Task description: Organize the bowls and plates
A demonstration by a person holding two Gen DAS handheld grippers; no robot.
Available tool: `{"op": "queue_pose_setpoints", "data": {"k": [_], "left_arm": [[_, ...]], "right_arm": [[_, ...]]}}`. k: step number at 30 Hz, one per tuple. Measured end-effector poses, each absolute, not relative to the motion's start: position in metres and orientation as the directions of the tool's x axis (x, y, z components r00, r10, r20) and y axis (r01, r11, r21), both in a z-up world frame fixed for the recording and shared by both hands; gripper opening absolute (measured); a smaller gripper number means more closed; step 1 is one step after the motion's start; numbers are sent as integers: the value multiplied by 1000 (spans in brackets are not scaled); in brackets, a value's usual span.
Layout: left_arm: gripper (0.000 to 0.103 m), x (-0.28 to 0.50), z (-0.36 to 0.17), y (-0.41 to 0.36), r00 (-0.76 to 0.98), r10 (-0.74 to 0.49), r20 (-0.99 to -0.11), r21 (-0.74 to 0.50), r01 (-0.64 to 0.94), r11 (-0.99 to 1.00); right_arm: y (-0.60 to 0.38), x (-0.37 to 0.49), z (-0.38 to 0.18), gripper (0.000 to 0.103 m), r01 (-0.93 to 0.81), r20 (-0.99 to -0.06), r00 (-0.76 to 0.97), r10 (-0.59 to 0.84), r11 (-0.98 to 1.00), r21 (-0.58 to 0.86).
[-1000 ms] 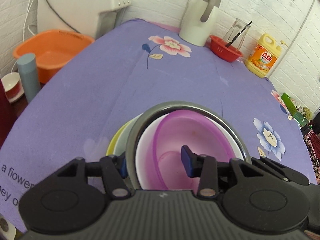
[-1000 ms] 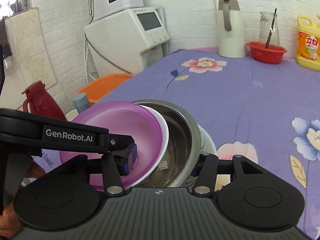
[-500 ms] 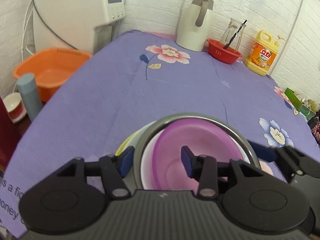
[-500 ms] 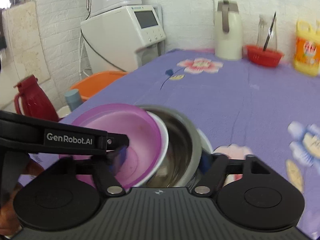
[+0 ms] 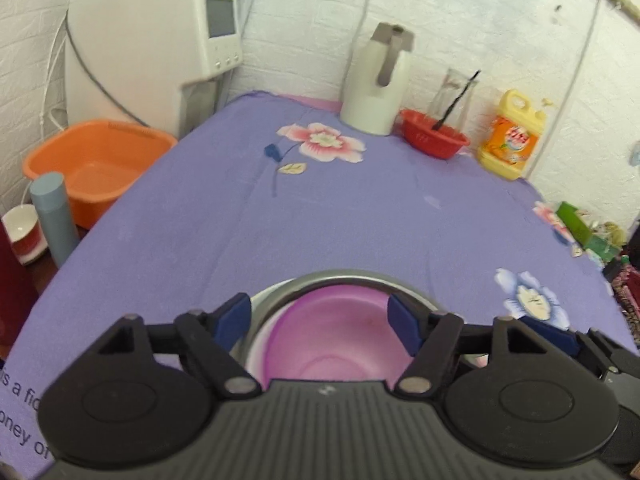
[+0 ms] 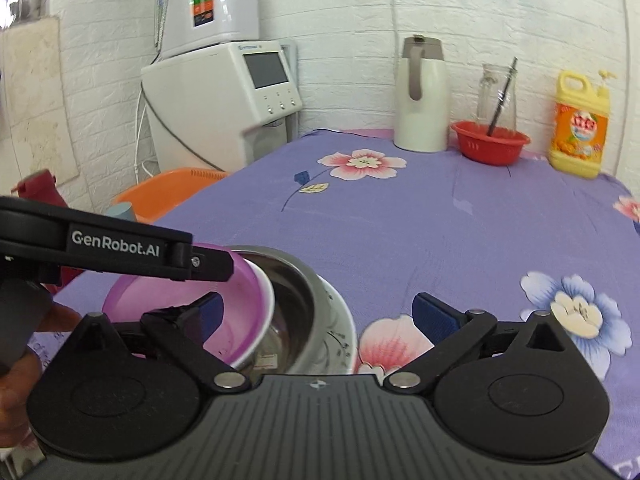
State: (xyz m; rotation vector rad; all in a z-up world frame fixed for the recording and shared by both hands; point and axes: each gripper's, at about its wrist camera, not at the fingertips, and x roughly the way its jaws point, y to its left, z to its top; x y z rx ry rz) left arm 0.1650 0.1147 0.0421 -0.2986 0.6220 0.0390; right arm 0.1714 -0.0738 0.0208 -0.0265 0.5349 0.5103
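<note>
A stack of dishes sits at the near edge of the purple table. A pink bowl (image 5: 332, 340) lies in a white bowl (image 6: 267, 312), both tilted inside a steel bowl (image 6: 298, 292), over a patterned white plate (image 6: 340, 332). My left gripper (image 5: 320, 322) is open and empty, its blue pads either side of the stack and above it. It also shows in the right wrist view (image 6: 212, 264). My right gripper (image 6: 320, 314) is open and empty, just behind and above the stack.
At the table's far end stand a white kettle (image 5: 378, 88), a red basket (image 5: 434, 138) with a glass jar (image 6: 496, 96), and a yellow detergent bottle (image 5: 514, 136). An orange basin (image 5: 96, 160), a grey bottle (image 5: 54, 216) and a water dispenser (image 5: 152, 52) are off the left edge.
Both grippers have opened and let go of the bowls. Both have pulled back and up from the stack, which stays on the table.
</note>
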Motion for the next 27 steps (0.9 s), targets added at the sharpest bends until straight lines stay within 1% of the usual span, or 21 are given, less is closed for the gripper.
{"op": "queue_pose_setpoints", "data": {"k": [1,3,5,10,14,17,20,23,27], "left_arm": [[72,159,46,111,823,-67,-565,-279,-113,954],[79,146,53,103,846,-52,-531,-266,-108,958],[79,130,60,93,867,-30,-498,-236,-102,967],[79,94,61,71,892,-36,-451,-207,-65,976],[79,71,51,49,899,-34,-437,-152,-37,988],[80,56,40,35,897,-45,-440,-123,-11,992],[80,42,30,26,899,-55,-435,-111,8,994],[80,28,22,23,899,-69,-432,-124,16,992],[80,13,16,19,903,-72,-424,-126,19,992]], "right_arm": [[-83,167,22,103,-451,-487,746,454,883,133],[-97,160,25,103,-408,-475,767,432,899,158],[-111,148,28,103,-373,-452,791,412,911,178],[-136,118,29,103,-306,-416,830,372,927,219],[-146,94,20,103,-211,-429,857,286,954,215],[-148,80,10,103,-136,-480,852,209,974,182],[-152,67,2,103,-90,-509,841,183,975,201],[-160,52,-3,103,-81,-503,846,177,975,206],[-160,31,-5,103,-63,-470,872,135,984,166]]}}
